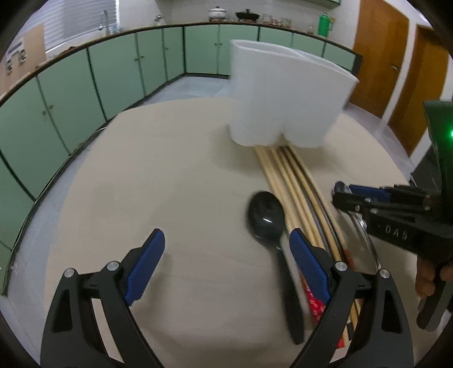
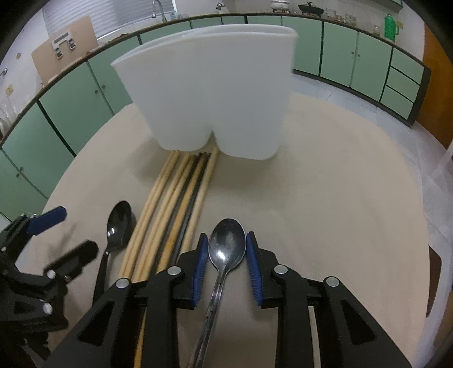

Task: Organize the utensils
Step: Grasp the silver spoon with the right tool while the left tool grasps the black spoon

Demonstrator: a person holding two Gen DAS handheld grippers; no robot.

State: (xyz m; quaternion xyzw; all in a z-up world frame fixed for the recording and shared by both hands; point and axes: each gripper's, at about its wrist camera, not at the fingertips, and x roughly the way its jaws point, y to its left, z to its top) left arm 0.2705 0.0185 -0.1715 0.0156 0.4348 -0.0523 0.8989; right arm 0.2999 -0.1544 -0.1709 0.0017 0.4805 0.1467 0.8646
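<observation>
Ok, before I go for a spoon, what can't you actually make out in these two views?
- Inside of the white holder: both views show only its outer wall, so contents unknown.
- Metal spoon handle end: cut off by the right wrist frame's bottom edge.
- Chopsticks near ends: left wrist view, behind the left gripper.
- Black spoon: motion-blurred there.

We were in a kitchen. Beyond the beige table (image 2: pixel 339 169), a long run of green cabinets (image 1: pixel 119 73) curved along the walls under a dark countertop. On that counter, far behind the table, stood a white lidded pot (image 1: pixel 217 12), a black wok (image 1: pixel 247 15), glass jars (image 1: pixel 276 19) and a green thermos jug (image 1: pixel 325 25). A tap (image 2: pixel 157 7) rose by the window blinds, and wooden doors (image 1: pixel 379 56) closed the right side.
</observation>
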